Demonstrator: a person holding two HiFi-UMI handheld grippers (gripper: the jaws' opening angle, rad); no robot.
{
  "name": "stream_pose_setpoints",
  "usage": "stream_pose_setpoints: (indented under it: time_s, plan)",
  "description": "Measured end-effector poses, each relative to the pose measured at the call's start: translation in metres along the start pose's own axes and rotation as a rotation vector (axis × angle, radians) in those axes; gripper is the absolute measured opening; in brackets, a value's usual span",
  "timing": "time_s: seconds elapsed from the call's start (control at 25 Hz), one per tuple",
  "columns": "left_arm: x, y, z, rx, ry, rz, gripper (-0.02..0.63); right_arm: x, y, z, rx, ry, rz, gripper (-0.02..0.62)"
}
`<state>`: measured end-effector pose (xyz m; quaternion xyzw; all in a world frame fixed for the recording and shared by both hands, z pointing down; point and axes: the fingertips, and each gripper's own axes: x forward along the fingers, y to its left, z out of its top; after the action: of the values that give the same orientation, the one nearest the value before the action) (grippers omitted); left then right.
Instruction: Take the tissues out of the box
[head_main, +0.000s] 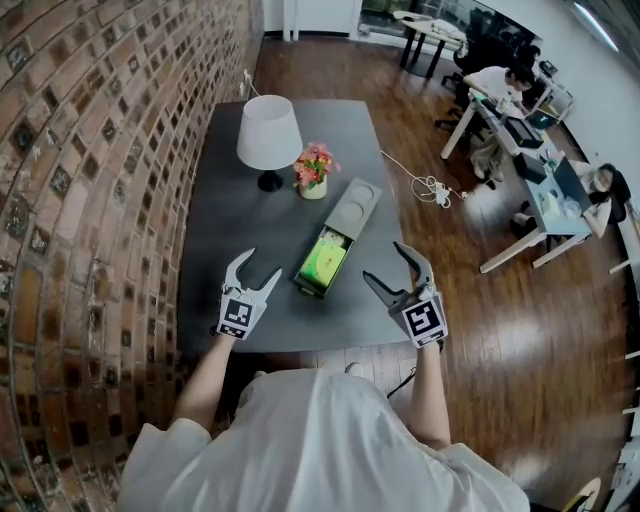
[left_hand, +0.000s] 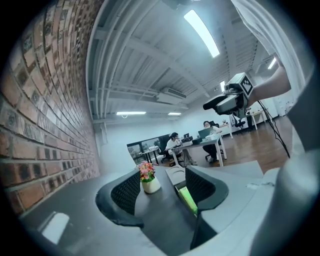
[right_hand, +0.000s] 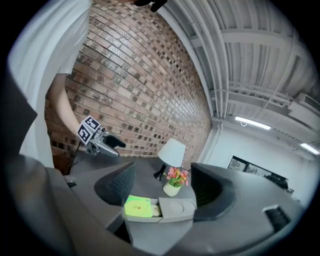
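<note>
A long grey tissue box (head_main: 349, 213) lies on the dark table (head_main: 225, 240), its near half open and showing a green tissue pack (head_main: 324, 258). My left gripper (head_main: 262, 264) hovers just left of the box's near end, jaws apart and empty. My right gripper (head_main: 383, 262) hovers to the right of it, also apart and empty. In the left gripper view the box (left_hand: 176, 176) with the green pack (left_hand: 188, 199) lies by the right jaw of the left gripper (left_hand: 162, 192). In the right gripper view the box (right_hand: 172, 210) and green pack (right_hand: 138, 206) lie straight ahead, low between the jaws of the right gripper (right_hand: 162, 187).
A white lamp (head_main: 268, 132) and a small vase of pink flowers (head_main: 313, 172) stand behind the box. A brick wall (head_main: 90, 150) runs along the table's left side. A cable (head_main: 430, 187) lies on the wood floor. People sit at desks (head_main: 540, 170) to the right.
</note>
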<state>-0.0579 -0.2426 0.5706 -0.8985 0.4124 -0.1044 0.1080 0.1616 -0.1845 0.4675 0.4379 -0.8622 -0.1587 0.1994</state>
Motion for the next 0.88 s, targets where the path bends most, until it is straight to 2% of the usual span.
stream_pose_setpoints:
  time_s: [0.36,0.52,0.72,0.88]
  plan:
    - [-0.002,-0.006,-0.009,-0.003,0.027,-0.062,0.278,0.009,0.031,-0.069,0.121,0.108,0.086,0.344]
    - [-0.009,-0.003,-0.013,-0.004,0.048,-0.084,0.285,0.016,0.039,-0.090,0.171,0.160,0.128,0.374]
    - [-0.019,0.007,-0.016,-0.009,0.062,-0.073,0.291,0.028,0.038,-0.114,0.186,0.219,0.185,0.376]
    - [-0.026,0.012,-0.019,-0.024,0.069,-0.045,0.291,0.045,0.042,-0.118,0.184,0.250,0.254,0.382]
